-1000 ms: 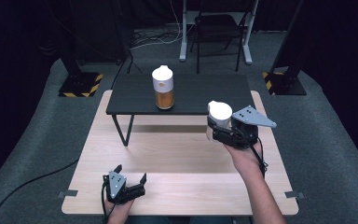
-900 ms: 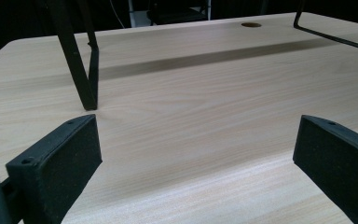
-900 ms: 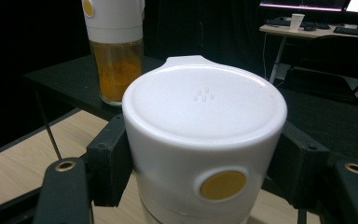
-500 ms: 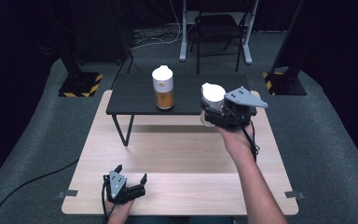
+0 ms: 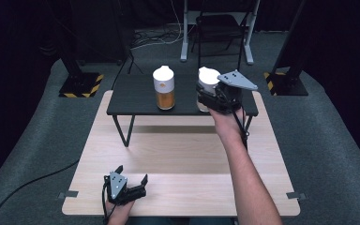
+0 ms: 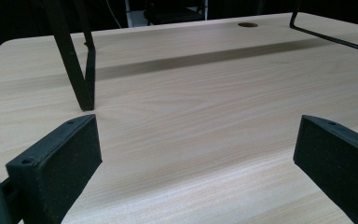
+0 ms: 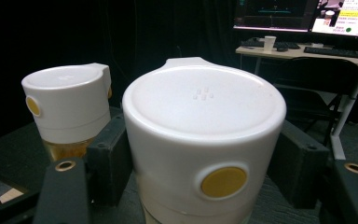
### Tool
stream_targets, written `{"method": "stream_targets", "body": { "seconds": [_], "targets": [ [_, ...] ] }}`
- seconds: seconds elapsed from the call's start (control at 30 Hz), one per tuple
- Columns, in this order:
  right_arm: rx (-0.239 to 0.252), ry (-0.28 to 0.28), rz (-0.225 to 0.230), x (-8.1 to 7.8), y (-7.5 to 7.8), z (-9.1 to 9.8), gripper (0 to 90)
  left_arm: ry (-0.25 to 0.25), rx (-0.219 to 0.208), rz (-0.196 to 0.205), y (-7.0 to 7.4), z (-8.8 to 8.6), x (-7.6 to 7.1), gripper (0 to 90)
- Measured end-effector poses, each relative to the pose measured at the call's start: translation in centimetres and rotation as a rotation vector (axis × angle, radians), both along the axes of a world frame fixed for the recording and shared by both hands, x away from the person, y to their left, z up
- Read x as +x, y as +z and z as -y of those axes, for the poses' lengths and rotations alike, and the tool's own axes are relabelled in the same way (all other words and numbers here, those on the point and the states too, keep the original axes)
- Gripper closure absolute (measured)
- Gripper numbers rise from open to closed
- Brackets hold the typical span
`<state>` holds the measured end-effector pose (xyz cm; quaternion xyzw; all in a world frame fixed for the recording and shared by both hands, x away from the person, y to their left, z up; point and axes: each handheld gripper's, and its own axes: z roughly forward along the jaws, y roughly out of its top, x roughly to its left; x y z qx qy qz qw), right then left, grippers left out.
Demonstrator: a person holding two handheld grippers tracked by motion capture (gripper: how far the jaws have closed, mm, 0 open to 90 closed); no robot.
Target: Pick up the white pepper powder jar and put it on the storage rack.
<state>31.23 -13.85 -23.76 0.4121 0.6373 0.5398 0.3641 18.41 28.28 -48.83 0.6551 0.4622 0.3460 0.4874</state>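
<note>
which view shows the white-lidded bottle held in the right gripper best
The right gripper view: the white-lidded bottle with a yellow button sits large between the right gripper's black jaws, beside a second matching bottle. The high view shows it small, partly hidden by the gripper, over the black table.

Bare wooden table (image 5: 183, 159) ahead; black stand (image 5: 136, 99) blocks far end

A chair (image 5: 218, 26) and two black stands (image 5: 82, 84) occupy the grey floor (image 5: 333, 136).
</note>
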Motion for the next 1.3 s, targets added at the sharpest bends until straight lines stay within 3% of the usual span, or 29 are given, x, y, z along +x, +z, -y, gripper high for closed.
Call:
{"method": "stream_targets", "body": {
  "seconds": [0.2,0.6,0.97,1.13,1.3],
  "targets": [
    [-0.029,-0.01,0.0,1.2,0.2,-1.1,30.0,-0.003,-0.005,0.009,-0.1,-0.1,-0.1,0.1],
    [-0.018,-0.025,-0.027,3.7,-0.1,-1.7,30.0,-0.008,-0.008,0.014,-0.2,-0.2,-0.1,0.2],
    [-0.036,-0.018,-0.047,4.4,-0.5,-2.3,30.0,-0.012,-0.011,0.019,-0.3,-0.3,-0.1,0.1],
    [-0.008,-0.025,-0.054,4.6,-1.0,-2.3,30.0,-0.004,-0.039,0.014,-0.4,-0.6,0.0,0.1],
    [-0.02,-0.021,-0.049,4.6,-1.0,-2.4,29.9,-0.011,-0.019,0.011,-0.2,-0.4,0.1,0.2]
  ]
}}
